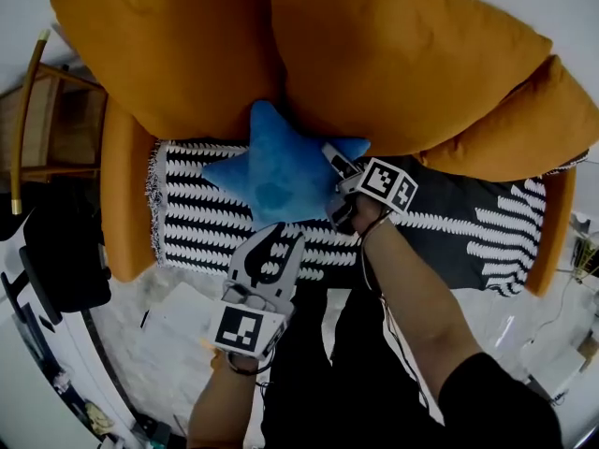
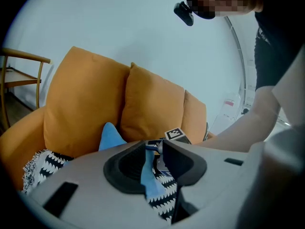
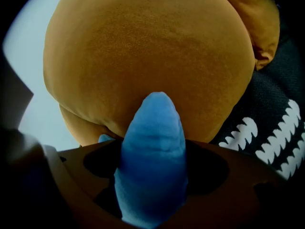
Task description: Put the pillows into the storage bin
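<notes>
A blue star pillow (image 1: 281, 171) sits at the back of the sofa seat, toward its left end, with its top point against the seam where two orange back cushions (image 1: 178, 54) (image 1: 402, 64) meet. The right hand-held gripper (image 1: 337, 187) comes in from the seat's front edge. Its jaws stand wide around the star's right-hand arm, which fills the gap and bears against both pads. The left hand-held gripper (image 1: 284, 237) reaches the star's lowest point near the front of the seat, its jaws drawn narrow with a thin fold of blue fabric pinched between them. Each gripper carries a cube of black-and-white square markers (image 1: 388, 183) (image 1: 241, 330).

A black-and-white patterned throw (image 1: 201, 218) covers the seat from the left armrest (image 1: 126, 195) to the right end, its right half mostly black. A third orange cushion (image 1: 529, 120) slumps at the sofa's right end. A wooden-framed chair (image 1: 37, 110) stands beyond the left armrest, and dark objects (image 1: 61, 251) that cannot be made out lie on the floor in front of it. The person's bare forearms (image 1: 412, 297) extend up from the lower edge over dark clothing.
</notes>
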{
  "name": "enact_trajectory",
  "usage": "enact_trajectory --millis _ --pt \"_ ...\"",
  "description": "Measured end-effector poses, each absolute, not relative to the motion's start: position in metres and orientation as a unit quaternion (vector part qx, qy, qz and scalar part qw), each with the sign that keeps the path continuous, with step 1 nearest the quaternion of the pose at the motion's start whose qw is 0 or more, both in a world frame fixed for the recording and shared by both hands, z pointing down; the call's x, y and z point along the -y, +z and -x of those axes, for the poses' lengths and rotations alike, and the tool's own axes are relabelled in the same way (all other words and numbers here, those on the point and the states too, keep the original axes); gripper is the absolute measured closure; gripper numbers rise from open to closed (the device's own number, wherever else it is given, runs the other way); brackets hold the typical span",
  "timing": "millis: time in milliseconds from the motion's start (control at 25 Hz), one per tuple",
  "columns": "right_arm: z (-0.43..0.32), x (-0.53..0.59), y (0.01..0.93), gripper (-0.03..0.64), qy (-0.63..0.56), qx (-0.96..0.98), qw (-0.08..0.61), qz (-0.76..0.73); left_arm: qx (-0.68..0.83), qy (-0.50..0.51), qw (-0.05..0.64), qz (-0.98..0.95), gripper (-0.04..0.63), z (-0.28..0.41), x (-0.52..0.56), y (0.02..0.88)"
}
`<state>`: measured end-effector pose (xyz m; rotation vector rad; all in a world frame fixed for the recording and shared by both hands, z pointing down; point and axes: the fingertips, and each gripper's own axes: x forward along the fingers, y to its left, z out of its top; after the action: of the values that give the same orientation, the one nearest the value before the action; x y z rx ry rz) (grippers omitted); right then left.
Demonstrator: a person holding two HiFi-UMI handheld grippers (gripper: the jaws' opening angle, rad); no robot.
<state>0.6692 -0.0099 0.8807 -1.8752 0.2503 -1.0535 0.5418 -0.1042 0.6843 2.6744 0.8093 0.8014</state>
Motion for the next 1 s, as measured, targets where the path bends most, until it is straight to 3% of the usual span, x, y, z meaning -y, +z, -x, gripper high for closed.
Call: enact_trajectory --millis 320,520,680,880,1000 --pt "-0.658 0.015 0.857 0.326 -0.431 -0.129 0.431 0.783 -0.267 0.267 0.110 -0.919 0.495 -0.537 0.112 0.671" --pt "-0.639 0.025 0.795 0.365 -0.400 -0.201 0.365 0.816 -0.253 0.238 0.113 -0.931 0.497 -0.531 0.113 0.635" --pt "-0.627 0.035 0.729 0.377 -0.373 -0.287 0.258 0.844 -0.234 0.224 0.110 -0.940 0.497 -0.521 0.110 0.595" --pt "-0.612 0.048 0.649 0.388 -0.329 -0.393 0.055 0.857 -0.193 0.194 0.110 -0.956 0.497 -0.508 0.112 0.542" --pt "-0.606 0.046 0.599 0.390 -0.291 -0.436 -0.017 0.852 -0.168 0.175 0.109 -0.964 0.497 -0.500 0.110 0.510"
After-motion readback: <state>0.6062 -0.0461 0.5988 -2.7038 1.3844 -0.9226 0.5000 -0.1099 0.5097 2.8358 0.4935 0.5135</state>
